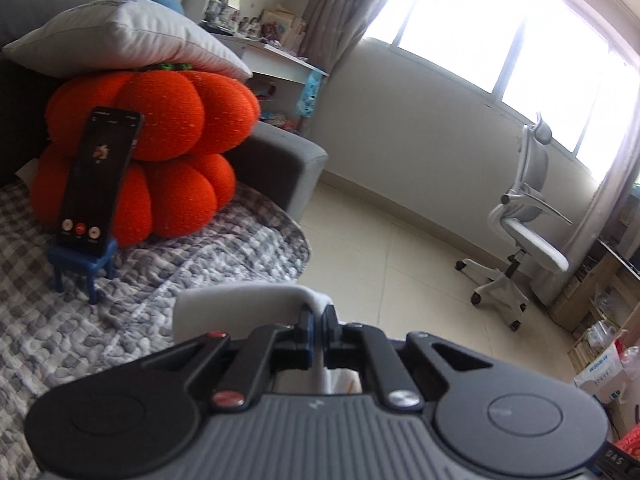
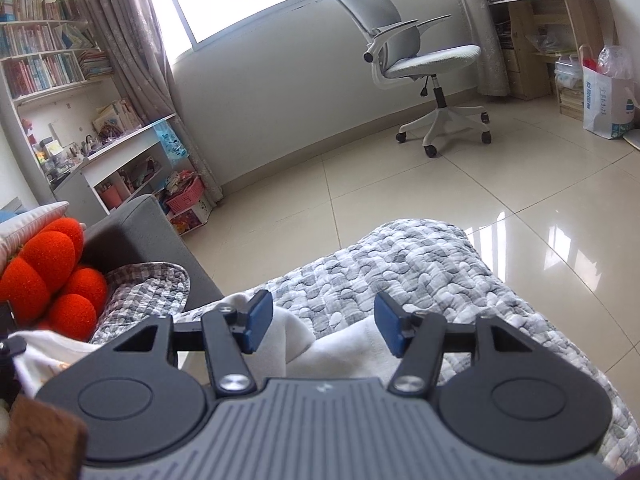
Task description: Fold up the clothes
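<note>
My left tool (image 1: 319, 322) is clamped on a fold of the white garment (image 1: 240, 300), which drapes over the pads and hangs lifted above the grey checked blanket (image 1: 120, 300). My right tool (image 2: 322, 326) stands apart, its blue pads (image 2: 258, 326) on either side of a bunched ridge of the same white cloth lying on the blanket; I think they are not pressing it, though the view is tight. Farther left, a phone (image 1: 100, 176) leans on a small blue stand (image 1: 82, 260) against the orange pumpkin cushions (image 1: 160, 152). Beyond, a white office chair (image 2: 412, 52) stands on the tiled floor (image 2: 400, 184) below the window (image 1: 500, 32).
</note>
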{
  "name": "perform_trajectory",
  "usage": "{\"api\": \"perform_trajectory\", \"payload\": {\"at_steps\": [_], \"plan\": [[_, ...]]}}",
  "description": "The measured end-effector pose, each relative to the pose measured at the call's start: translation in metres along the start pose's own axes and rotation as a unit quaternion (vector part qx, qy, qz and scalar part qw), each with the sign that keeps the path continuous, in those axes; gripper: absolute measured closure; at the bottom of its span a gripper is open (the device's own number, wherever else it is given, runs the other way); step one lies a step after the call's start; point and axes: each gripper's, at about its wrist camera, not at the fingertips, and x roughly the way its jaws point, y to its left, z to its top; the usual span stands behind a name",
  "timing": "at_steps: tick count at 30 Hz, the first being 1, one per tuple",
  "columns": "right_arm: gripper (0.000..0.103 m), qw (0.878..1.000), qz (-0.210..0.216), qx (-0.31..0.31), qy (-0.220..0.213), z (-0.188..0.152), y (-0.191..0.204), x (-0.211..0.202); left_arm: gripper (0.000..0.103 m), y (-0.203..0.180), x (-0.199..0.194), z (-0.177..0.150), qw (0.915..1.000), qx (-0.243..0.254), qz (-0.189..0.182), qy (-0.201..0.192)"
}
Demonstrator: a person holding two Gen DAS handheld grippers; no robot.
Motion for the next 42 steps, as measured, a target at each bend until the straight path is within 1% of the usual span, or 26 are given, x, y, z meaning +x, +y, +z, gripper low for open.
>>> {"api": "perform_trajectory", "payload": {"at_steps": [2, 7, 11, 14, 17, 21, 27, 28, 29, 30, 31, 32, 33, 36, 40, 42], "plan": [[0.043, 1.000, 0.016, -0.001, 0.012, -0.001, 0.002, 0.003, 0.099, -0.016, 0.003, 0.000, 0.9992, 0.009, -0.038, 0.010], [0.043, 0.999, 0.044, -0.007, 0.031, -0.003, 0.010, 0.006, 0.099, -0.061, 0.025, -0.002, 0.9926, 0.042, -0.101, 0.053], [0.043, 0.996, 0.076, -0.018, 0.038, -0.002, 0.015, 0.003, 0.099, -0.092, 0.048, -0.008, 0.9826, 0.065, -0.142, 0.101], [0.043, 0.992, 0.110, -0.017, 0.053, -0.002, 0.016, 0.003, 0.099, -0.109, 0.065, -0.014, 0.9720, 0.074, -0.171, 0.142], [0.043, 0.989, 0.129, -0.020, 0.065, -0.004, 0.018, 0.003, 0.099, -0.121, 0.078, -0.022, 0.9630, 0.081, -0.190, 0.173], [0.043, 0.989, 0.127, -0.018, 0.073, -0.004, 0.016, 0.004, 0.099, -0.131, 0.095, -0.033, 0.9520, 0.081, -0.204, 0.213], [0.043, 0.988, 0.128, -0.001, 0.086, -0.004, 0.011, 0.006, 0.097, -0.131, 0.118, -0.047, 0.9377, 0.068, -0.212, 0.267], [0.043, 0.988, 0.129, 0.001, 0.090, -0.004, 0.010, 0.006, 0.097, -0.130, 0.118, -0.047, 0.9368, 0.067, -0.212, 0.270], [0.043, 0.987, 0.130, 0.002, 0.093, -0.005, 0.010, 0.006, 0.094, -0.129, 0.116, -0.047, 0.9364, 0.067, -0.215, 0.269], [0.043, 0.987, 0.132, 0.003, 0.096, -0.005, 0.010, 0.006, 0.087, -0.128, 0.113, -0.046, 0.9359, 0.067, -0.219, 0.268], [0.043, 0.986, 0.134, 0.003, 0.099, -0.005, 0.011, 0.007, 0.083, -0.127, 0.110, -0.045, 0.9353, 0.065, -0.225, 0.265], [0.043, 0.985, 0.138, 0.004, 0.102, -0.005, 0.011, 0.007, 0.077, -0.125, 0.106, -0.043, 0.9346, 0.063, -0.231, 0.263], [0.043, 0.984, 0.142, 0.005, 0.105, -0.006, 0.012, 0.007, 0.074, -0.125, 0.103, -0.041, 0.9346, 0.063, -0.236, 0.259], [0.043, 0.979, 0.166, 0.011, 0.116, -0.006, 0.015, 0.007, 0.071, -0.123, 0.093, -0.035, 0.9353, 0.066, -0.243, 0.248], [0.043, 0.970, 0.203, 0.008, 0.136, -0.007, 0.022, 0.008, 0.070, -0.116, 0.081, -0.023, 0.9405, 0.067, -0.237, 0.234], [0.043, 0.963, 0.224, 0.009, 0.151, -0.009, 0.025, 0.008, 0.066, -0.111, 0.074, -0.020, 0.9438, 0.069, -0.234, 0.223]]}}
